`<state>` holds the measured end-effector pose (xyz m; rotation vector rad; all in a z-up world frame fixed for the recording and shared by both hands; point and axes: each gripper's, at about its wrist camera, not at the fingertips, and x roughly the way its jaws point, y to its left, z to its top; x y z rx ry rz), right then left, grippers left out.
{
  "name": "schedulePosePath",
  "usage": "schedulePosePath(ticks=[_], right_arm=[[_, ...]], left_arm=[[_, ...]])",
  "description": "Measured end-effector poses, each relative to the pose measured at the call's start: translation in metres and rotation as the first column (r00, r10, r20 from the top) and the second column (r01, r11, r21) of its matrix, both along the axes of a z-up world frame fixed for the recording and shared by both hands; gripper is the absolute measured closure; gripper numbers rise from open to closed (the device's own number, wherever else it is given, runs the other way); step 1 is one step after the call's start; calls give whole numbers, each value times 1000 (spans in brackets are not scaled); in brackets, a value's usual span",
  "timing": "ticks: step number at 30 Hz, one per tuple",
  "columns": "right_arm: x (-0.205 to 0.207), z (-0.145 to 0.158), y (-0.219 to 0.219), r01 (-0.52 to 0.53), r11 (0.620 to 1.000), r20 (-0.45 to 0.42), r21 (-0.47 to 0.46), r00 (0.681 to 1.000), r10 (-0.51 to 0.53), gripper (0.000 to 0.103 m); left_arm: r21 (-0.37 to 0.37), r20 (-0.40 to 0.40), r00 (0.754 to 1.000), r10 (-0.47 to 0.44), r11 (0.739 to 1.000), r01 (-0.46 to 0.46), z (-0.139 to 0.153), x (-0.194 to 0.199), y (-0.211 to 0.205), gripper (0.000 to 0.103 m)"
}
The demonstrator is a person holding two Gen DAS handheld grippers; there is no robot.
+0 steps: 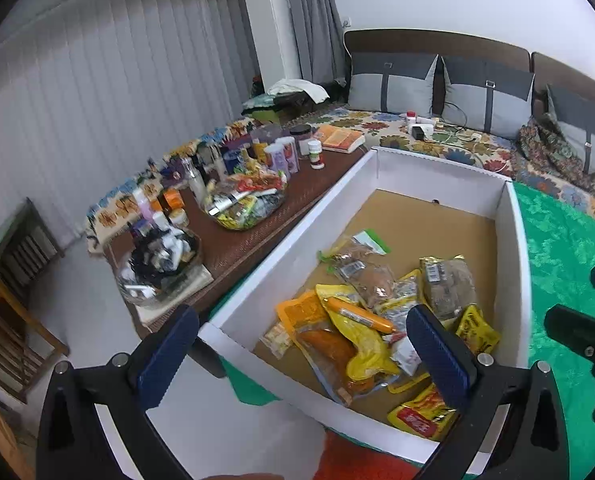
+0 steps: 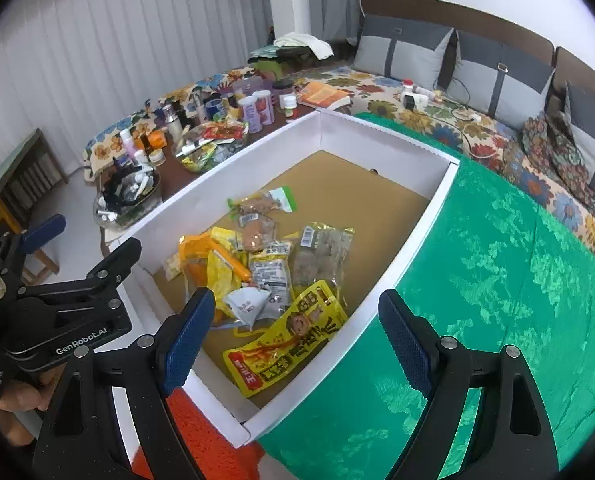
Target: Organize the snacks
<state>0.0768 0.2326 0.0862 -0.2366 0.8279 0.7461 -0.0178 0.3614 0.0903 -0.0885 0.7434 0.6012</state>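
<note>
Bed with green cover: it carries a white box with a brown floor, long axis running from the near edge away toward the far headboard.

Snack packets: a loose heap on the box floor, crowded into the near half; the far half is bare. A yellow and red pouch lies nearest, its long axis slanting from near-left to far-right.

Left gripper: jaws wide apart, nothing between them, hovering over the near-left corner of the box.

Right gripper: jaws wide apart, empty, above the near-right box wall; the pouch lies just ahead and below, between its fingers in view.

Judgement: the right gripper stands nearer the pouch; the left is nearer an orange sausage stick
</note>
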Motion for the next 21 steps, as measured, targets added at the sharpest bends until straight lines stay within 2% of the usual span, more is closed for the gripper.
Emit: schedulePosePath(ticks=[4,21], right_arm=[[2,-2,1,8,1000,-4,-5,1000,-8,16],[4,-9,11,-1,1000,-17,-18,1000,1,16]], left_arm=[[-58,8,1000,2,998,-1,-1,-2,9,0],[-56,-4,1000,1,998,-2,-5,1,15,0]])
